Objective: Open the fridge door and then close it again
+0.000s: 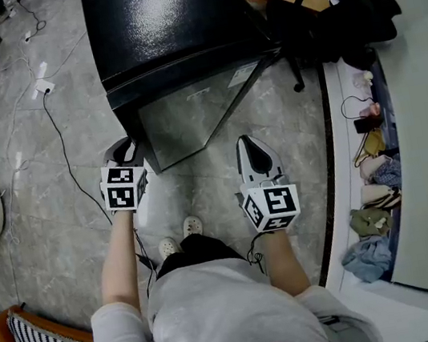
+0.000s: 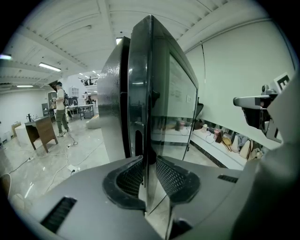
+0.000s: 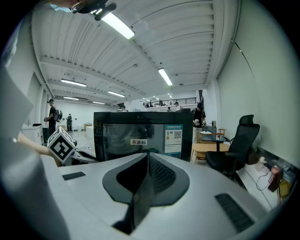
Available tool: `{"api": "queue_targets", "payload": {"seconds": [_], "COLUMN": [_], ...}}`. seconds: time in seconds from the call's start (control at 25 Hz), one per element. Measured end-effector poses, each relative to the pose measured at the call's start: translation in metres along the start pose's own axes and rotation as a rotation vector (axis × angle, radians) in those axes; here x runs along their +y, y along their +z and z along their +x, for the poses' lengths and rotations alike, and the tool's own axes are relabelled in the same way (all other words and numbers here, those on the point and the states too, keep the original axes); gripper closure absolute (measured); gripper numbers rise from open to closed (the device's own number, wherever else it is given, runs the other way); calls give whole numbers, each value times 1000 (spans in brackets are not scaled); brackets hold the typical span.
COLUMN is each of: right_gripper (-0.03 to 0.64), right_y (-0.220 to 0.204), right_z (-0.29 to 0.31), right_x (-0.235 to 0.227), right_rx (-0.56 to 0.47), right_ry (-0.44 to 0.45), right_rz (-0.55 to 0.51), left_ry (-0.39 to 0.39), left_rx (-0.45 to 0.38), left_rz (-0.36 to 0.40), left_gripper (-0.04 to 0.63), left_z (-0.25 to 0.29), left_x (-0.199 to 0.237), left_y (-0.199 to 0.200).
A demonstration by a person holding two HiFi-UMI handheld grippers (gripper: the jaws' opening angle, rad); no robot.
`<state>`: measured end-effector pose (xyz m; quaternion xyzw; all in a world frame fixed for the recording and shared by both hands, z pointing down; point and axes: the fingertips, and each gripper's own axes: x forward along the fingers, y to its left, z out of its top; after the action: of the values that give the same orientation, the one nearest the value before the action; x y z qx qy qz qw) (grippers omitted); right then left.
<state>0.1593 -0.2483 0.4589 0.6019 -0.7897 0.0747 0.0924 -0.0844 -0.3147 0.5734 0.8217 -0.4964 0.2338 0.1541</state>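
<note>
**Left tongs**: partly open, straddling the free edge of the dark-framed, glass-fronted door. The left gripper view shows a ribbed pad on either side of that edge with a sliver of slack at one pad. I judge the edge enclosed but not clamped.

**Right tongs**: jaws together, holding nothing. In the head view they sit right of centre, pointing up the frame at the door's glass face but apart from it (no contact seen).

**Task item:** the black, box-shaped compact fridge stands on the grey marbled tile floor in the upper middle of the head view. Its door is ajar. It is hinged at the cabinet's right-hand corner and swung out toward the lower left, where the free edge meets the left tongs.

**Governing relation:** the free edge runs upright and lies directly in the mouth of the left tongs, so the left hand is the nearer and the working one. The cabinet opening lies up-frame of that edge. Closing would carry the edge up the frame about the right-hand hinge, and opening further would sweep it down and rightward. Which of the two is in hand cannot be settled here.

**Risk, as judged:** with slack at the pads, the edge could slip out on a quick swing.
</note>
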Motion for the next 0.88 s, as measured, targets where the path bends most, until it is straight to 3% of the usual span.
{"api": "queue_targets", "payload": {"seconds": [0.76,0.88], "right_gripper": [592,592], "right_y": [5,7], "right_z": [7,4], "right_x": [3,6], "right_rx": [-6,-12], "right_ry": [17,22], "right_rz": [-2,-2], "left_ry": [37,63], "left_rx": [-12,-34], "left_rz": [-16,-29], "left_gripper": [515,574], "left_z": [2,-9], "left_x": [17,19], "left_y": [4,4]}}
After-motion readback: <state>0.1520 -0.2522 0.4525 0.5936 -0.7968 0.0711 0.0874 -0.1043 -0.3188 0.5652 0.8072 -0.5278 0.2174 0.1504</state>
